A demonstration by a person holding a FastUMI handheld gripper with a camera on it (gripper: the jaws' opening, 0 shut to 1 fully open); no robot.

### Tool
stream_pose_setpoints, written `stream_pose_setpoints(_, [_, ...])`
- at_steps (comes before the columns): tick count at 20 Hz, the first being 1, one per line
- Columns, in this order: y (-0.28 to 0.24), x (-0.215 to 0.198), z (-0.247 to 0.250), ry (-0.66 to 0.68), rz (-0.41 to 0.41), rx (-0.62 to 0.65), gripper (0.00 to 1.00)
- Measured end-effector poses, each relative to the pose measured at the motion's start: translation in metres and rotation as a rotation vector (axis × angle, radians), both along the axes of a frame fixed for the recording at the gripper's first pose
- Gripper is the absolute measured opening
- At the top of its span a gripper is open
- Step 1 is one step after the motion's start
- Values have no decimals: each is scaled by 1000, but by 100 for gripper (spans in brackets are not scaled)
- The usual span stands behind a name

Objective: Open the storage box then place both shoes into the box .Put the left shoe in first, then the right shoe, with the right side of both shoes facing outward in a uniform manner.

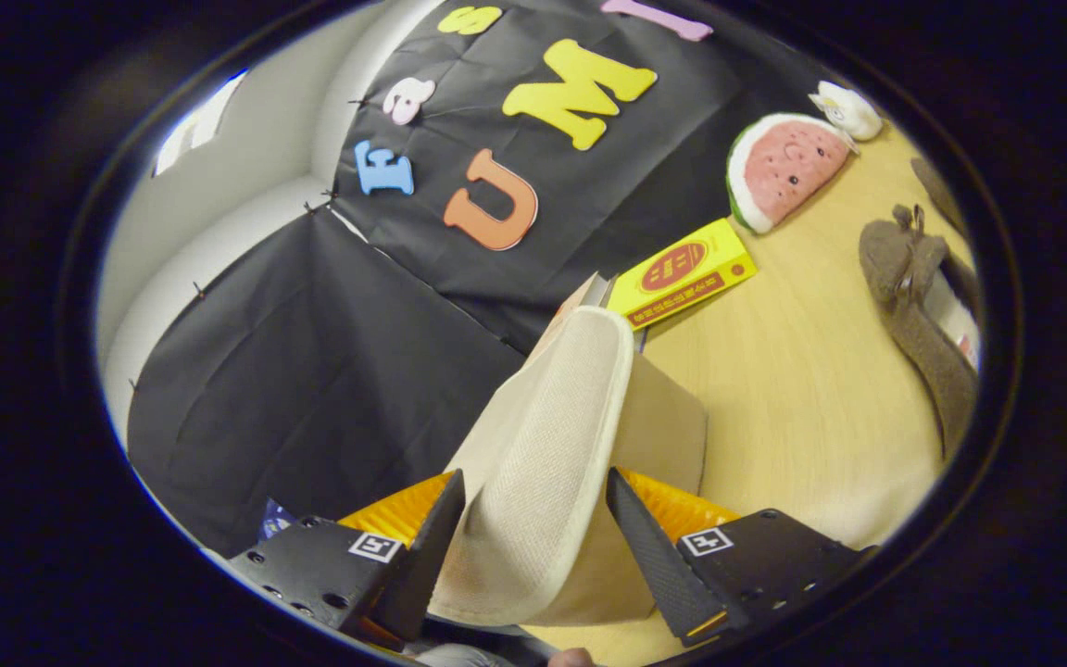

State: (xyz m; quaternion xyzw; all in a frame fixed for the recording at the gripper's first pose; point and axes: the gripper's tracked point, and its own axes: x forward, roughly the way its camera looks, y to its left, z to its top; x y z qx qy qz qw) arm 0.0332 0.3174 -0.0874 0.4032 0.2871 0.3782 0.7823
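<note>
While the view is tilted, a cream slipper [552, 454] with a woven, mesh-like upper is held between the two fingers of the tongs [535, 547], which are closed to a middling width so that each finger presses against a side of the shoe. Its rounded, padded edge is turned toward the camera, and its long body is stretched forward beyond the fingertips. Just past the slipper, a flat cardboard-coloured panel [668, 431] is seen, seemingly part of the storage box, though its shape cannot be told for certain. A pale wooden table [802, 389] with a smooth grain is spread under everything.

Beyond the slipper's far end, a flat yellow carton [682, 273] with a red oval mark is laid on the table close to the black cloth wall [311, 371], which is creased and pinned along its seams. Farther on, a plush watermelon slice [785, 167], semicircular with a green rim and pink face, is propped near the wall, and a small white soft toy [847, 109] is set just beside it. Well apart from the tongs, a brownish-grey fuzzy shoe [922, 306] with a tied bow is laid on the table.
</note>
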Motion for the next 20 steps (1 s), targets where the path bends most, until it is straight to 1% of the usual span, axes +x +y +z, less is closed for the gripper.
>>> stream_pose_setpoints(1, [-3,4,7,3,-1,23,93])
stream_pose_setpoints(2, [-7,1,13,-4,-10,32,74])
stream_pose_setpoints(4, [-16,1,25,-47,-23,21,72])
stream_pose_setpoints(5, [-23,6,36,-67,-52,7,71])
stream_pose_setpoints(6, [-22,7,36,-83,-61,-6,54])
stream_pose_setpoints(7, [-18,0,40,-95,-25,-23,37])
stream_pose_setpoints(8, [-14,-2,43,-105,-17,-35,20])
stream_pose_setpoints(9, [-13,-2,49,-131,-17,-45,20])
stream_pose_setpoints(10, [-22,7,60,-130,-51,-46,12])
stream_pose_setpoints(11, [-17,5,63,-139,-35,-49,3])
stream_pose_setpoints(12, [-10,3,72,-149,-33,-61,3])
stream_pose_setpoints(15, [13,-1,118,-216,-1,-84,3])
stream_pose_setpoints(20, [70,-10,174,-294,59,-181,3])
